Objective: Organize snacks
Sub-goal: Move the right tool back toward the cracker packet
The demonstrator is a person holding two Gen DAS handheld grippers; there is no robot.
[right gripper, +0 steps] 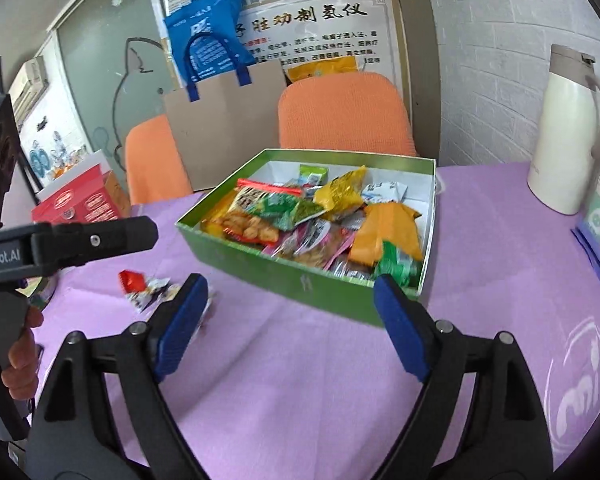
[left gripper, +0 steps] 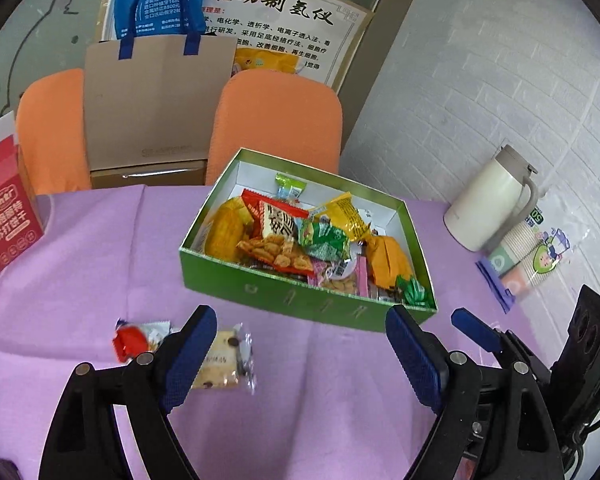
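- We work over a table spread with a lilac cloth (left gripper: 300,420), creased in long folds; in the right wrist view a pale logo is printed on its near right corner.
- The green box (left gripper: 300,294) sits open near the middle of the cloth, white inside and heaped with mixed snack packets (left gripper: 284,240) in red, yellow, green and orange.
- Outside the box, on the cloth to its left, lie a red-and-white wrapper (left gripper: 134,340) and, just beside it, a clear-wrapped biscuit packet (left gripper: 228,360), partly hidden behind our left gripper's left finger.
- Our left gripper (left gripper: 300,354) hangs above the cloth in front of the box, fingers spread wide and holding nothing.
- Our right gripper (right gripper: 288,326) is likewise spread wide and empty, close to the box's near wall; a hand (right gripper: 18,356) on the other tool's handle shows at the left edge of that view.
- At the right edge of the table stand a cream thermos jug (left gripper: 492,200) and a sleeve of paper cups (left gripper: 532,256) just beside it.
- A red carton (left gripper: 4,220) stands at the table's left edge.
- Behind the table are two orange chairs (left gripper: 280,120), a brown paper bag (left gripper: 156,100) with blue handles between them, a blue tote, a poster with Chinese text (left gripper: 276,20), frosted glass to the left and a white brick-pattern wall (left gripper: 480,80) to the right.
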